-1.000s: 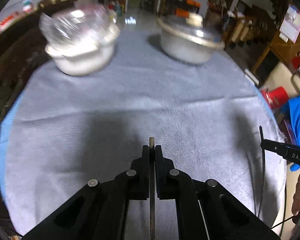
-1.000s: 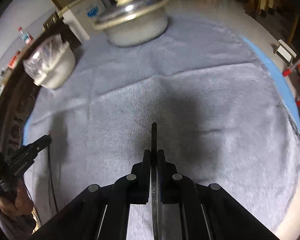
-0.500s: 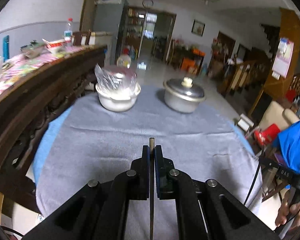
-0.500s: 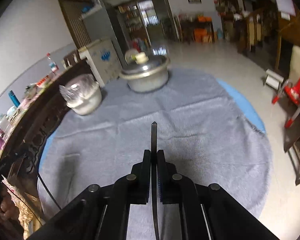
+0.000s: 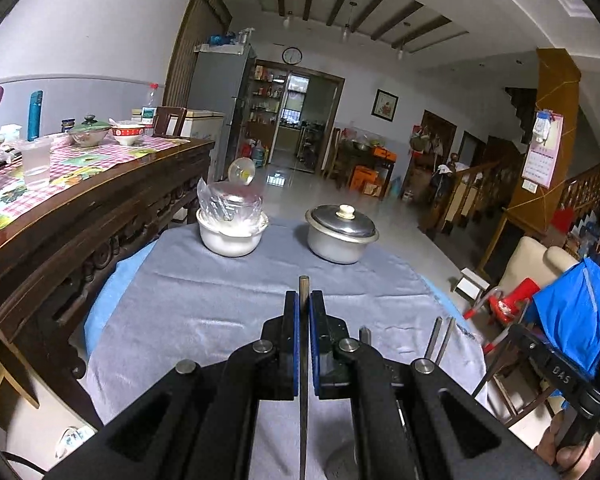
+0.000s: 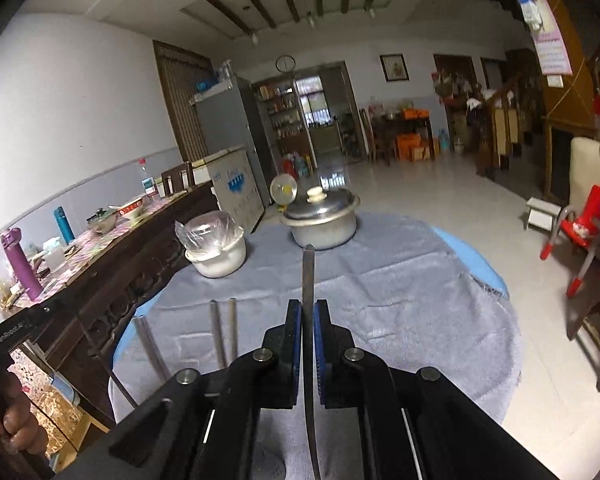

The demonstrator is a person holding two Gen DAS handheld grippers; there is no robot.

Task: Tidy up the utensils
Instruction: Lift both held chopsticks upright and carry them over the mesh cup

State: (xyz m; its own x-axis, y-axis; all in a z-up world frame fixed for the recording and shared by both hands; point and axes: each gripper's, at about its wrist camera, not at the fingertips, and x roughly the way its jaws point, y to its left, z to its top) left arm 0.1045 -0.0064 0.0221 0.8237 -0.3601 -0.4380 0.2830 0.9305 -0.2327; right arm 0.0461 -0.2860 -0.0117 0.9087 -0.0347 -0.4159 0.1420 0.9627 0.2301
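Observation:
My left gripper (image 5: 303,300) is shut on a thin metal utensil handle (image 5: 303,286) that sticks out past the fingertips, above the near edge of the round table. My right gripper (image 6: 308,308) is shut on a long flat metal utensil (image 6: 308,268), also above the near edge. Several more metal utensil handles (image 5: 440,338) stand upright just right of the left gripper. The same handles (image 6: 222,332) show left of the right gripper; what holds them is hidden.
A grey cloth (image 5: 220,296) covers the round table. A white bowl with a plastic bag (image 5: 232,224) and a lidded metal pot (image 5: 340,236) stand at its far side. A dark wooden sideboard (image 5: 80,208) with bottles and bowls runs along the left. Chairs (image 5: 532,264) stand right.
Both grippers have tilted up and pulled back from looking down at the cloth to a level view of the room. The upright utensil handles have come into view. Both stay shut.

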